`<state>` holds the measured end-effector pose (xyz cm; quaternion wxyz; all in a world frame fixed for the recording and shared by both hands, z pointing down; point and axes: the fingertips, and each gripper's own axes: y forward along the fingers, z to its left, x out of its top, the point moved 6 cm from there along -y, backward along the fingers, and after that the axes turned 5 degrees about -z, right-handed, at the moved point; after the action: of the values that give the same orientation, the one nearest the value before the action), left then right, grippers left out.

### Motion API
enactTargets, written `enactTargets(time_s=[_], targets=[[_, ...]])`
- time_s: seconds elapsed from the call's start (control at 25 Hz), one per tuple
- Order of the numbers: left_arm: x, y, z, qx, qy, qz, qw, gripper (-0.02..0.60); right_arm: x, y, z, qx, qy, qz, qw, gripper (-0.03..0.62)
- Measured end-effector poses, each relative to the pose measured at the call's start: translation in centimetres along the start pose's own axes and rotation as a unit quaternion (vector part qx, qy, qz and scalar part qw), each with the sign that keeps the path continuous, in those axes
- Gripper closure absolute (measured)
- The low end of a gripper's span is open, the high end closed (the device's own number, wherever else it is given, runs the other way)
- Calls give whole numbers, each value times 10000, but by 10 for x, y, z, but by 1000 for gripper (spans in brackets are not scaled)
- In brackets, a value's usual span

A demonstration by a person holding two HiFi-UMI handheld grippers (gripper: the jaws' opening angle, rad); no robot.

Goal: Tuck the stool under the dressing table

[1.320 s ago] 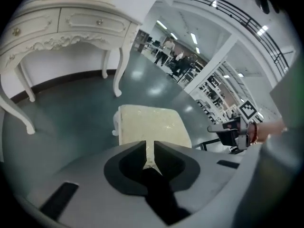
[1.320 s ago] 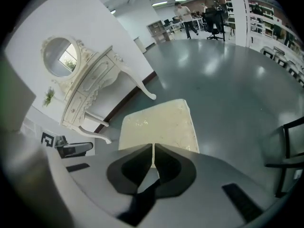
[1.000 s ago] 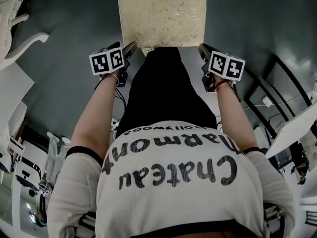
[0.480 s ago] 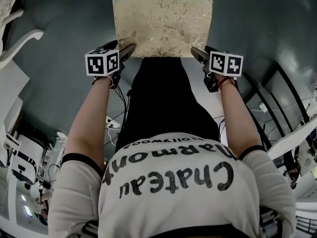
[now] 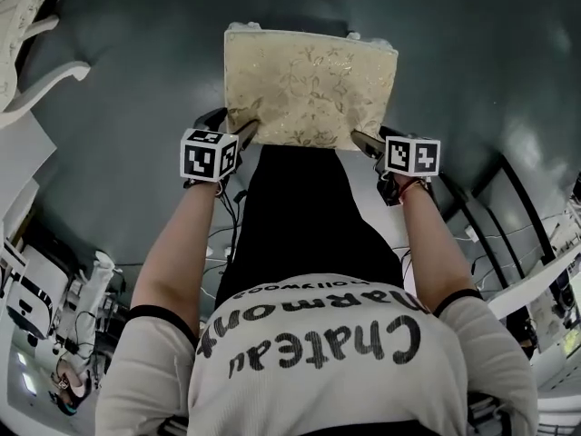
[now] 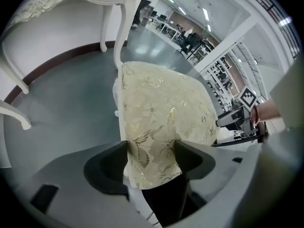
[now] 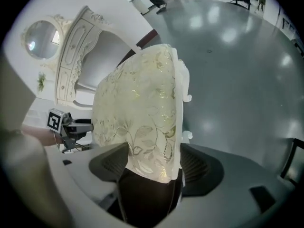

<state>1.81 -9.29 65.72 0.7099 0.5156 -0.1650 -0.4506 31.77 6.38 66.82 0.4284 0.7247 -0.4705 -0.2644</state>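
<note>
The stool shows as a cream cushion [image 5: 309, 84] with a gold floral pattern, standing on the dark floor in front of the person. My left gripper [image 5: 247, 133] is at its near left corner. In the left gripper view that corner [image 6: 156, 146] lies between the wide-open jaws of the left gripper [image 6: 151, 158]. My right gripper [image 5: 363, 141] is at the near right corner. Its jaws are opening, and the right gripper [image 7: 153, 163] has that corner of the cushion [image 7: 142, 141] between them. The white carved dressing table [image 7: 71, 51] with a round mirror stands beyond the stool.
A curved white table leg [image 5: 41, 80] shows at the left edge of the head view. Cables [image 5: 222, 234] lie on the floor by the person's legs. White equipment [image 5: 54, 307] stands at the lower left and black-framed racks [image 5: 490, 216] at the right.
Both grippers have sunk from beside the person's legs to the cushion's near corners, and their fingers now bracket those corners.
</note>
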Motion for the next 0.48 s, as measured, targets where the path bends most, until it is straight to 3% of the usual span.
enactTargets(time_s=[0.16, 0.48], targets=[[2, -1, 0, 3, 55, -47, 10000, 256, 3, -2, 6, -248, -156, -45, 9996, 267], [3, -7, 9, 163, -191, -131, 9996, 262, 20, 5, 25, -639, -830, 116, 9944, 293]])
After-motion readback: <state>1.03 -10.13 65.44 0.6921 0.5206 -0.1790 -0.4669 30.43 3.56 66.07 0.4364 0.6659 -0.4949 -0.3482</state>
